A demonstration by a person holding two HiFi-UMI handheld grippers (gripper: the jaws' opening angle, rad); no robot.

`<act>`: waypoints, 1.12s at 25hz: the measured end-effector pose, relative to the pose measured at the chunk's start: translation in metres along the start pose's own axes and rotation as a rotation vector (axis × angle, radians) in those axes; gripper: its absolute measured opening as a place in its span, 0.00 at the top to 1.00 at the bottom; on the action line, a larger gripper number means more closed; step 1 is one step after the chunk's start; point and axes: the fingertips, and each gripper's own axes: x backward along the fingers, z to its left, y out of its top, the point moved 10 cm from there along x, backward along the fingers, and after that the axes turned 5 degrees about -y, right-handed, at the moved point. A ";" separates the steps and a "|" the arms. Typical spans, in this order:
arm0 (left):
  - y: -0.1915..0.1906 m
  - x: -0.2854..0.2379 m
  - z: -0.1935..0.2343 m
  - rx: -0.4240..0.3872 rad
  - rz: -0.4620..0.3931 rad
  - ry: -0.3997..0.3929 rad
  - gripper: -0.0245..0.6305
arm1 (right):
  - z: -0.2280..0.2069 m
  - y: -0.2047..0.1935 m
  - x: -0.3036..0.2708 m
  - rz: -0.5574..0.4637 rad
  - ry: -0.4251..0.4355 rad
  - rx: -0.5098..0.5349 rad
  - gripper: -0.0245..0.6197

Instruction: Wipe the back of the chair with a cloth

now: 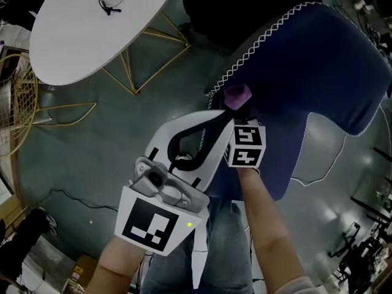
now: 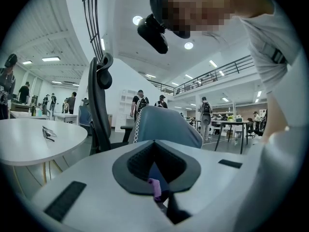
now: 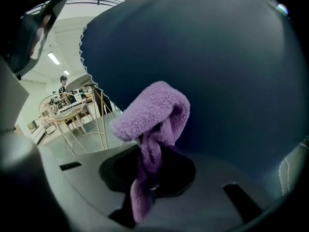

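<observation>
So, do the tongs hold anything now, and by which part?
The right tongs pinch the purple cloth by its bunched middle; the left tongs hold nothing.

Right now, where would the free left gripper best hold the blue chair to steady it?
Probably the stitched edge of the chair back, approached from the left gripper's side: an edge lets jaws straddle it, the broad curved face does not. The jaws, now shut, must open first.
</observation>
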 end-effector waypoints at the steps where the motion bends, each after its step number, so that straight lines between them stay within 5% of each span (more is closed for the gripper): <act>1: -0.001 0.001 0.000 0.000 0.001 0.000 0.94 | 0.003 0.003 0.002 -0.011 0.009 0.005 0.86; 17: 0.029 0.017 -0.020 0.004 0.018 0.009 0.94 | 0.012 0.049 0.079 -0.137 0.103 -0.053 0.86; 28: 0.108 0.020 -0.057 -0.042 -0.016 -0.043 0.94 | 0.009 0.133 0.204 -0.263 0.186 -0.031 0.86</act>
